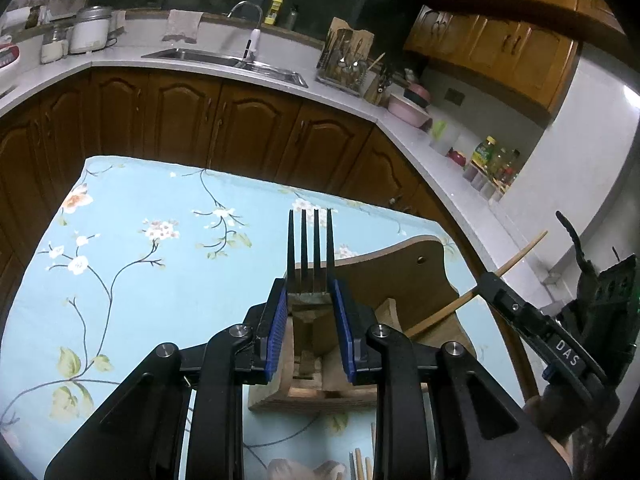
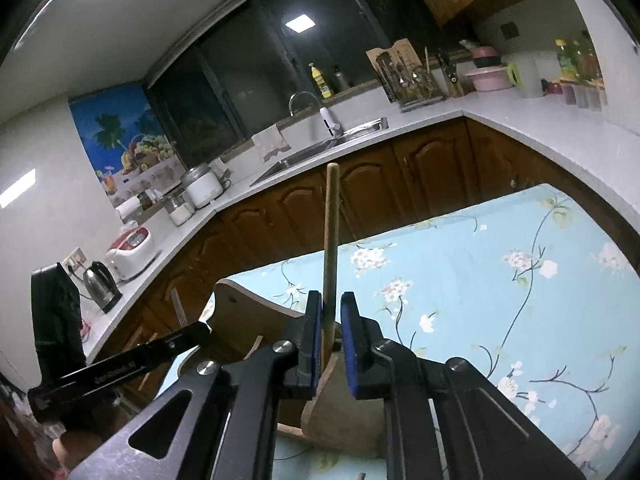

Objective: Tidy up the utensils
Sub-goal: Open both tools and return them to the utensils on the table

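Left gripper (image 1: 310,312) holds a fork (image 1: 310,252), handle hidden; right gripper (image 2: 332,332) slack around a chopstick (image 2: 331,240).

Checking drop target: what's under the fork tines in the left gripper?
Wooden utensil holder on the floral tablecloth lies under the fork. Left gripper covers the fork's handle and slot.

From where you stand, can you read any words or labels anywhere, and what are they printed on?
"DAS": white letters on the right hand-held gripper, on its black finger.
White lettering on the left hand-held gripper's finger: too blurred to read.
Label on the yellow bottle by the sink: too small.
Labels on the counter bottles: too small.
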